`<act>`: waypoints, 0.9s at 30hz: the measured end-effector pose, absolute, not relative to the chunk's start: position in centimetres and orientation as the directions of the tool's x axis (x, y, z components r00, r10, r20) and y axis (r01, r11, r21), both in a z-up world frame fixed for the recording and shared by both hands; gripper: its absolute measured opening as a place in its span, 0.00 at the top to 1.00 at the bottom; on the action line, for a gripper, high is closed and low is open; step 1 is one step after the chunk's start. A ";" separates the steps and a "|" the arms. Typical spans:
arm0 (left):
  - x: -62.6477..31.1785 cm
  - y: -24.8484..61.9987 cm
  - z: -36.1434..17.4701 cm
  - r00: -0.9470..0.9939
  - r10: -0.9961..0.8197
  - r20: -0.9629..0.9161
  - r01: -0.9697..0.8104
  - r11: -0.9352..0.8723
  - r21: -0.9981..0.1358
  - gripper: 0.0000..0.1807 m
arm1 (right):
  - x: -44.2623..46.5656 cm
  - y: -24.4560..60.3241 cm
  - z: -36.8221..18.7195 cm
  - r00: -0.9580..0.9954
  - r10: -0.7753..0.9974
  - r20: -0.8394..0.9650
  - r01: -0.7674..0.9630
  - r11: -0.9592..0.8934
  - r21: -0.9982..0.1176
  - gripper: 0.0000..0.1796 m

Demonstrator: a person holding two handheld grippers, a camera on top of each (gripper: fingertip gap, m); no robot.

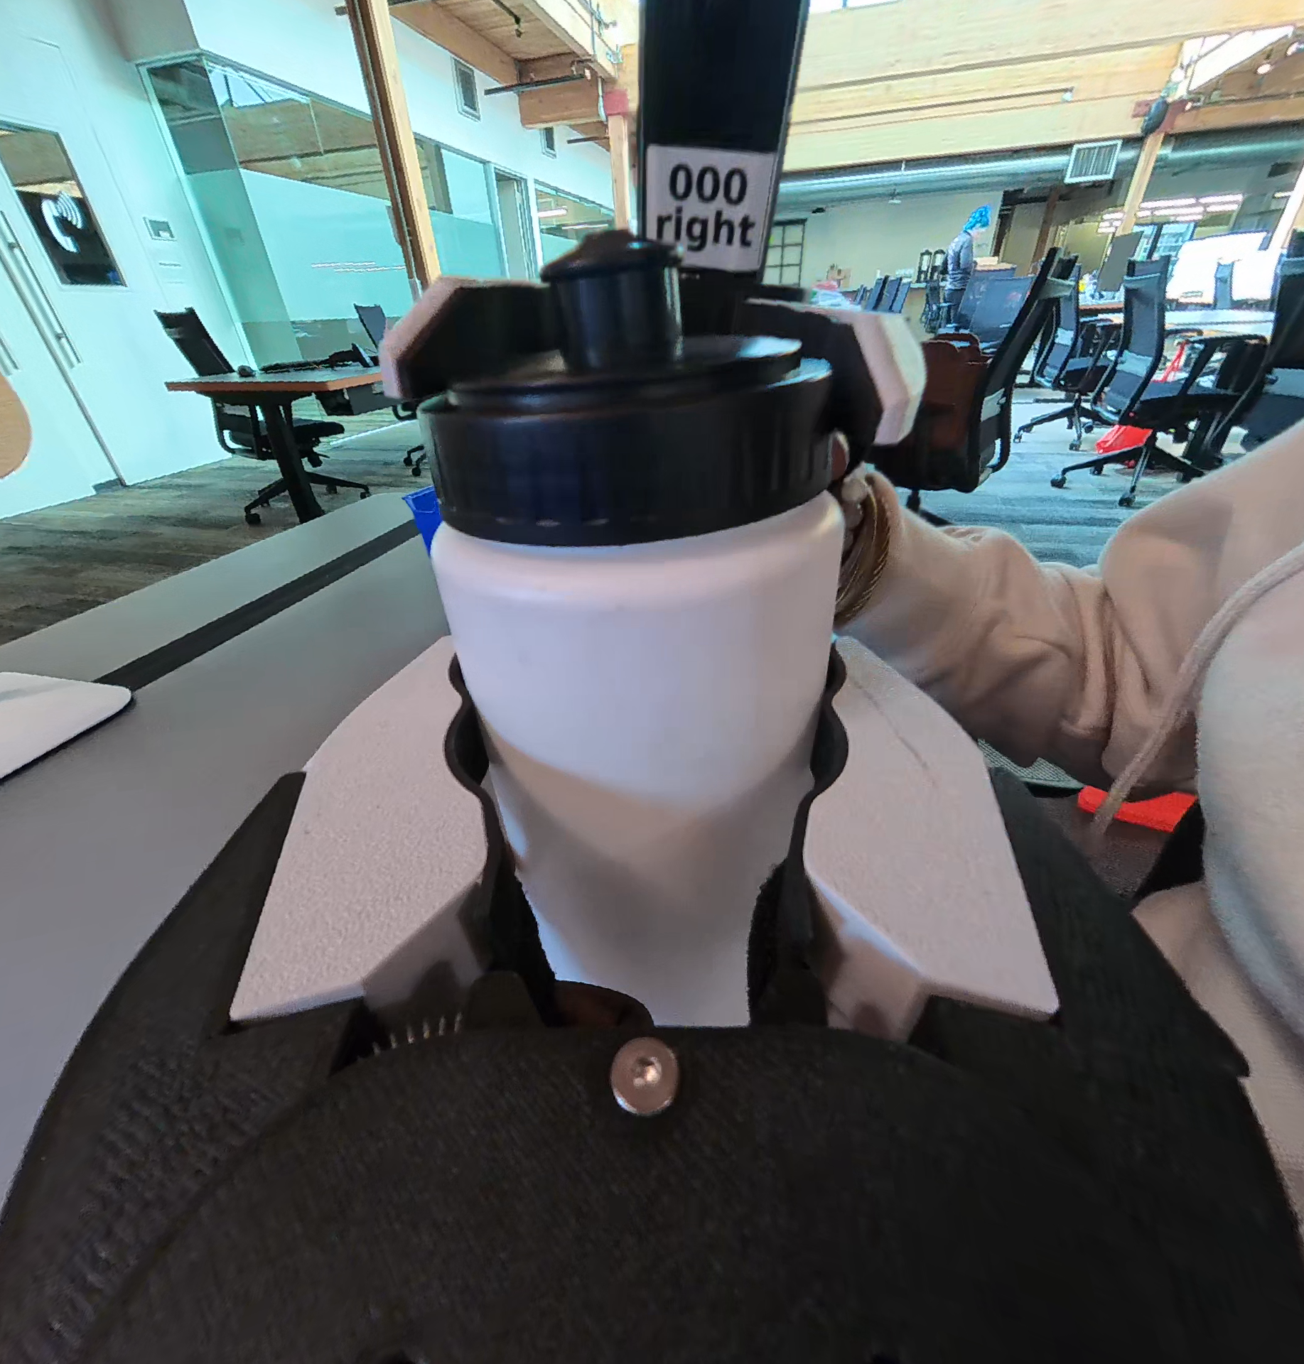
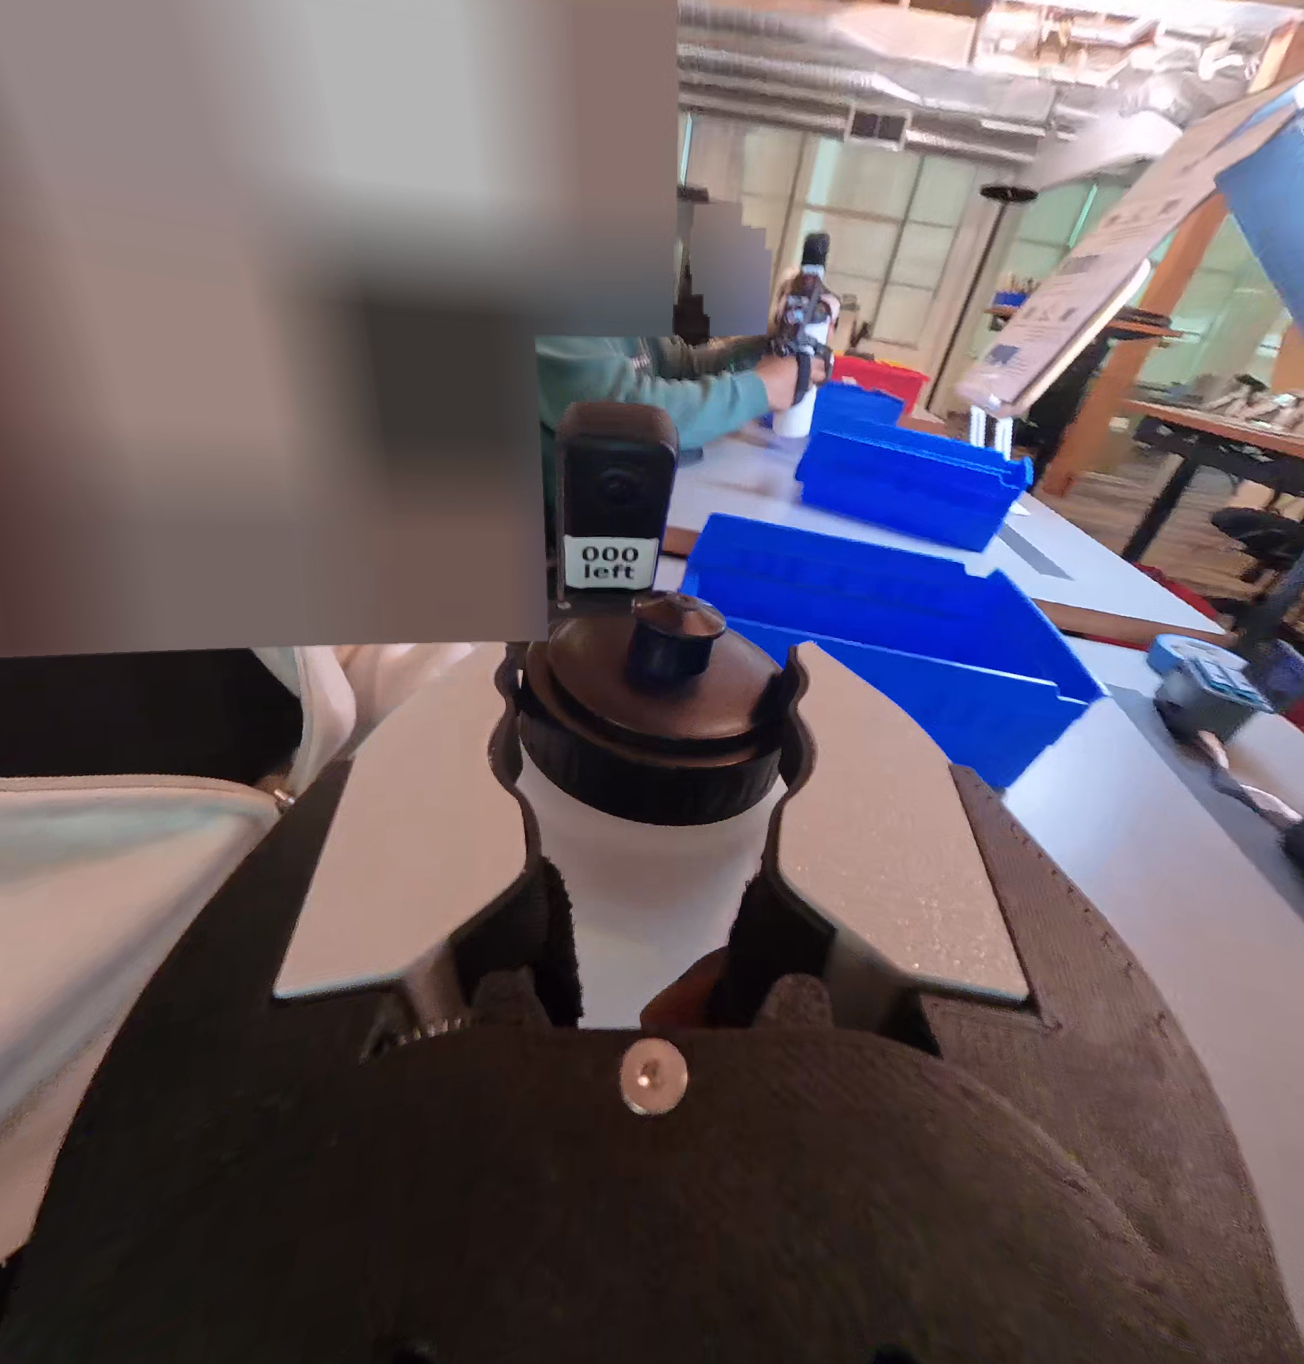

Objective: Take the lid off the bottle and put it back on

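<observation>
Holding: a white bottle (image 1: 634, 686) is seen clamped between two grippers above the grey tabletop (image 1: 191, 738), with its black lid (image 1: 626, 457) seated on the neck.
Tabletop: a grey surface is shown running to the left in the left wrist view; in the right wrist view it is carried on past the bottle to the right.
Blue bins: three blue bins (image 2: 900, 635) are set on the tabletop beyond the bottle in the right wrist view, one behind another.
Sleeve: a cream sleeve (image 1: 1003, 627) of the person is seen to the right of the bottle in the left wrist view.
Bottle: it is held upright, its white body squeezed by one gripper and its lid by the other.
Left gripper (image 1: 645, 775): its white fingers (image 1: 383, 834) are closed on the bottle's body, below the shoulder, with the dark pads pressed against both sides.
Right gripper (image 2: 649, 723): its fingers are closed around the lid's ribbed rim, touching it on both sides; in the left wrist view the same fingers are seen behind the lid.
Lid: it is black, with a ribbed skirt and a raised spout (image 2: 674, 646) on top.
White pad: a flat white pad (image 1: 28, 720) is laid on the tabletop at the far left.
</observation>
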State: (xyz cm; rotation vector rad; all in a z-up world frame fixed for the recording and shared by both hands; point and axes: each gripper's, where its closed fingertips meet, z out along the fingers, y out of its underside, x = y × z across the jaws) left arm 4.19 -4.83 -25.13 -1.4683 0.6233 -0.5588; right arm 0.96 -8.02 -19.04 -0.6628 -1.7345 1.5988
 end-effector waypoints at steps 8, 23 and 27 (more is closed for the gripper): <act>4.3 -4.9 -25.1 0.727 -0.684 -0.052 -0.034 0.041 -0.999 0.51 | 1.0 -7.2 -18.5 -0.323 0.942 0.091 -0.124 0.054 -0.991 0.50; 4.3 -5.0 -25.0 0.713 -0.701 -0.033 -0.010 0.036 -0.999 0.51 | 0.9 -8.2 -19.4 -0.712 0.700 0.064 -0.005 0.086 -0.996 0.59; 4.2 -5.0 -25.0 0.720 -0.693 -0.034 -0.008 0.040 -0.999 0.51 | 0.2 -6.9 -19.1 -0.537 0.843 -0.012 -0.014 -0.024 -1.000 0.48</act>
